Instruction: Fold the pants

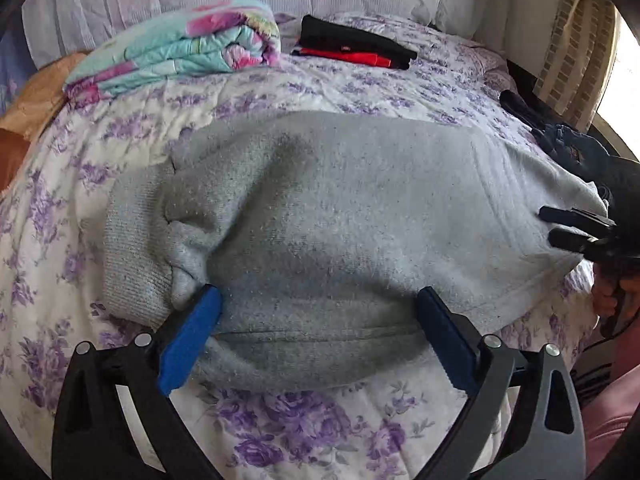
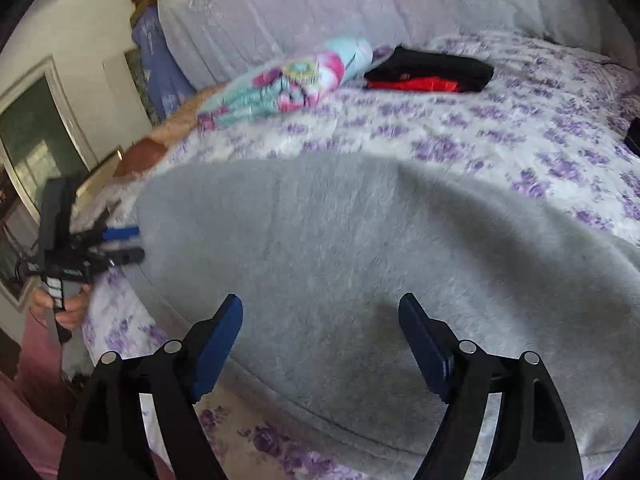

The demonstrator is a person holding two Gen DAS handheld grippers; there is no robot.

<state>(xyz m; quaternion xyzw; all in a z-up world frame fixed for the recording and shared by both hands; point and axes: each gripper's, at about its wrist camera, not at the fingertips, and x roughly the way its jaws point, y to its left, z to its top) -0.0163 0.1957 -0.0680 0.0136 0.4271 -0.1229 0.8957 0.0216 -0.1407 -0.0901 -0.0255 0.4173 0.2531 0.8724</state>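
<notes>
Left wrist view: we list one pair of grey fleece pants [image 1: 320, 216], lying across the near part of a bed under a lilac-flowered quilt [image 1: 360, 92]; the ribbed band end sits at the left and the cloth is rumpled there, with a fold edge running along the near side. Our left gripper [image 1: 318, 312] stands with its blue pads spread wide, the near edge of the pants between them but nothing pinched. Our right gripper [image 1: 560, 226] shows at the right edge, its two dark fingers close together at the garment's far end; we cannot tell from here whether they nip cloth. Also entered: a folded pastel blanket [image 1: 180, 50] and a folded black-and-red garment [image 1: 356, 46] well behind the pants, and dark clothing [image 1: 560, 140] at the right bed edge. Right wrist view, somewhat blurred: the pants [image 2: 340, 248] fill the middle, smoother on this side. The right gripper [image 2: 320, 320] is plainly spread, its pads over grey cloth and gripping nothing. The left gripper [image 2: 124, 244] appears small at the left margin of the garment, held by a hand [image 2: 68, 308]. The blanket [image 2: 288, 84], the black-and-red garment [image 2: 432, 70] and the quilt [image 2: 520, 140] recur. Progress, as we judge it: the pants seem already doubled at least once into a broad slab; a further fold and a smoothing of the bunched band end seem to remain.
</notes>
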